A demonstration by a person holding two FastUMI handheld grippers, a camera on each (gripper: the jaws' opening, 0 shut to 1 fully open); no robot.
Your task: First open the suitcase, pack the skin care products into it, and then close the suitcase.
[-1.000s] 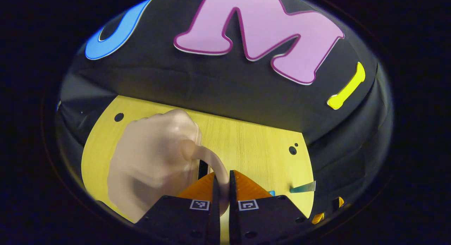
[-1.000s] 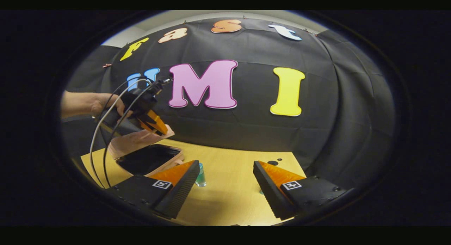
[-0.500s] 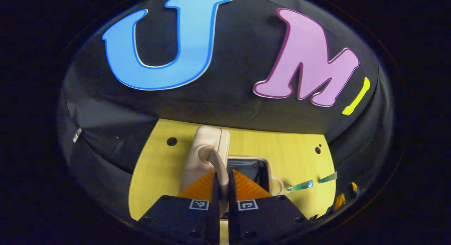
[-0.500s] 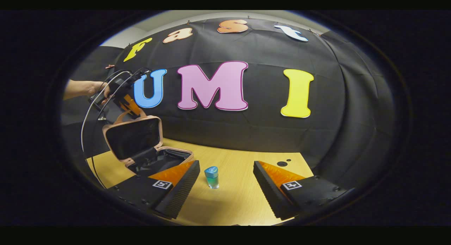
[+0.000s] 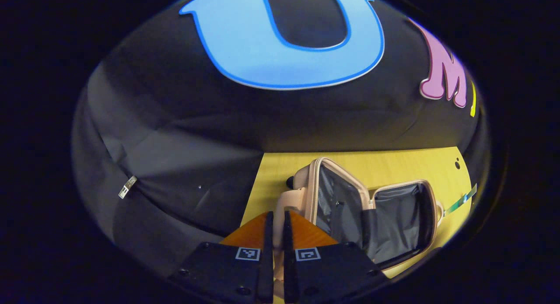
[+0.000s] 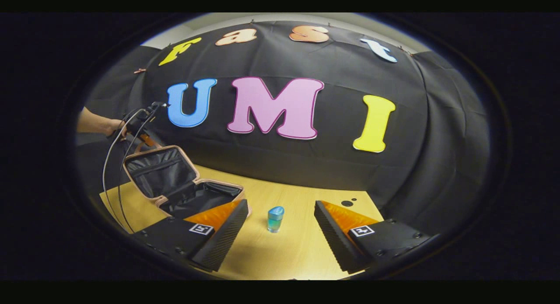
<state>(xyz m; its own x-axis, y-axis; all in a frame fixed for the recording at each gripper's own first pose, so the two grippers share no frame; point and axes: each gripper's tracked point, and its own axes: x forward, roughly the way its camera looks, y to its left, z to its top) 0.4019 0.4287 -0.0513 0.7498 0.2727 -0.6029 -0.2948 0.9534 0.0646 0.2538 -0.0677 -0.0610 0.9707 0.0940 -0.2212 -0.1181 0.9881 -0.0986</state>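
Note:
The pink suitcase (image 6: 183, 186) stands open on the left of the wooden table (image 6: 284, 256), its lid (image 6: 159, 170) tilted back past upright and its dark lining showing. In the left gripper view the lid (image 5: 337, 199) and the base (image 5: 400, 221) lie just ahead. My left gripper (image 5: 275, 223) is shut on the suitcase handle (image 5: 284, 203) at the lid's top; in the right gripper view the left gripper (image 6: 146, 140) is held by a hand (image 6: 111, 128). A small teal skin care bottle (image 6: 275, 219) stands upright beyond the fingers of my right gripper (image 6: 280, 204), which is open and apart from it.
The booth's black cloth wall rises right behind the table. Cables (image 6: 114, 177) hang from the left gripper down past the table's left edge. Small holes (image 6: 348, 203) mark the table's far right corner. A teal sliver of the bottle (image 5: 459, 201) shows beyond the suitcase base.
My left gripper has swung the lid up and back by its handle, from half raised to fully open. The right gripper has shifted slightly, bringing the bottle between its fingers' line.

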